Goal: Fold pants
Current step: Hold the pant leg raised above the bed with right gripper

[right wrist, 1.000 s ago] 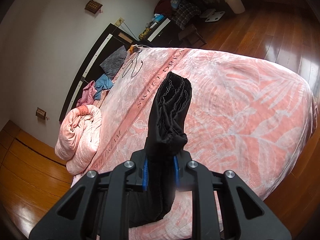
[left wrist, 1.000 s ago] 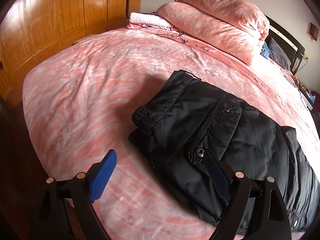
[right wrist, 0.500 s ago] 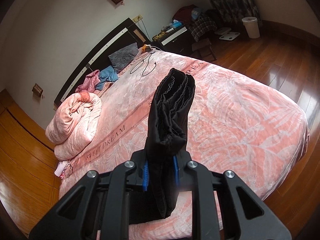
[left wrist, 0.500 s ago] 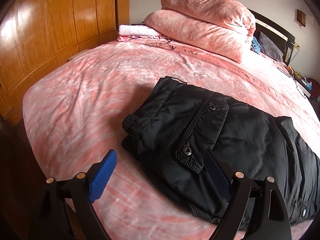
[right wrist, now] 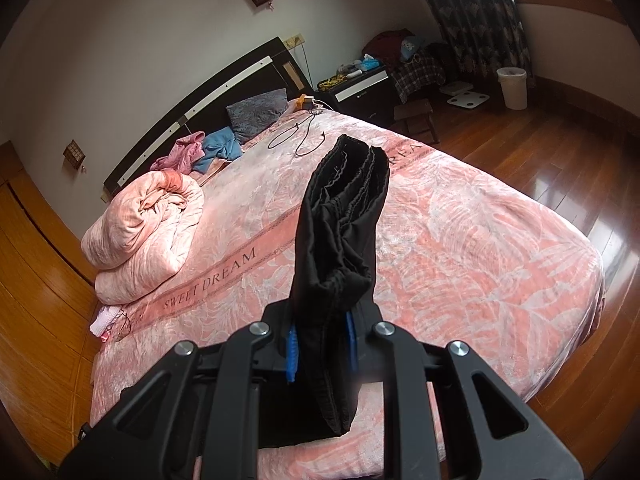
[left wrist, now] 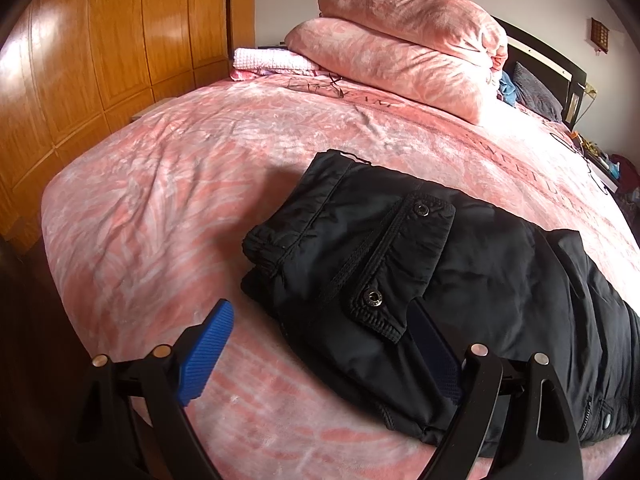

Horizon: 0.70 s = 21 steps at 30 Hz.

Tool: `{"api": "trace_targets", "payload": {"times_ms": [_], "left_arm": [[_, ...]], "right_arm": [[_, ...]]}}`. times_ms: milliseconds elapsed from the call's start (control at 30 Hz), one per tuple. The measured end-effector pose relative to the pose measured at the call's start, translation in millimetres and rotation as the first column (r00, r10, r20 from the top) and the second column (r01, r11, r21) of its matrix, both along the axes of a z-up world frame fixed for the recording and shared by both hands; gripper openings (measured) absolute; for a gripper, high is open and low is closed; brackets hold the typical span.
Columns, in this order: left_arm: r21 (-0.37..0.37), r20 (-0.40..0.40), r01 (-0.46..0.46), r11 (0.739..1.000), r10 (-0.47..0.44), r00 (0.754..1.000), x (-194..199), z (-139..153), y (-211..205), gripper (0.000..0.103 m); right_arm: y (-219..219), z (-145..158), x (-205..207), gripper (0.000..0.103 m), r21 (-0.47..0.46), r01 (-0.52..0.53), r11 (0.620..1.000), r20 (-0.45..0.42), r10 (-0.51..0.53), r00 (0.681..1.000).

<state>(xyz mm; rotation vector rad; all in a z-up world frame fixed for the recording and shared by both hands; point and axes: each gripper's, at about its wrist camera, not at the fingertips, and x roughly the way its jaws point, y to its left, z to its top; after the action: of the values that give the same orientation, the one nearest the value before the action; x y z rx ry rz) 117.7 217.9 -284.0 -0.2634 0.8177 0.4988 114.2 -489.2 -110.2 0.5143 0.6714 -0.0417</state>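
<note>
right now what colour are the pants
Black pants, clearest in the left wrist view, lying on the pink bed cover.

Left gripper (left wrist: 322,348) is showing two black plastic finger arms, angular and flat-sided, widening toward the camera. Each arm is carrying two round metal rivets, brass-toned on the left one, silver on the right one. Fingertips (left wrist: 206,354) are wearing bright blue ribbed rubber pads, rectangular.

Right gripper (right wrist: 320,350) is showing the same black frame with triangular cut-outs in the outer arms and four silver round screw heads across the top. Thin blue pads (right wrist: 291,354) are edging the inner faces.
</note>
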Motion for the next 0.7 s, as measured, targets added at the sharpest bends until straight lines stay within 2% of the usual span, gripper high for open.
{"api": "trace_targets", "payload": {"times_ms": [433, 700], "left_arm": [[0.015, -0.025, 0.002, 1.0, -0.002, 1.0, 4.3, -3.0, -2.9, 0.089], [0.036, -0.042, 0.006, 0.999, -0.004, 0.999, 8.5, -4.4, -7.9, 0.089]], "right_arm": [[32.0, 18.4, 4.5, 0.017, -0.152, -0.07, 0.986, 0.05, 0.079, 0.996], [41.2, 20.5, 10.4, 0.017, -0.176, -0.105, 0.979, 0.065, 0.118, 0.991]]}}
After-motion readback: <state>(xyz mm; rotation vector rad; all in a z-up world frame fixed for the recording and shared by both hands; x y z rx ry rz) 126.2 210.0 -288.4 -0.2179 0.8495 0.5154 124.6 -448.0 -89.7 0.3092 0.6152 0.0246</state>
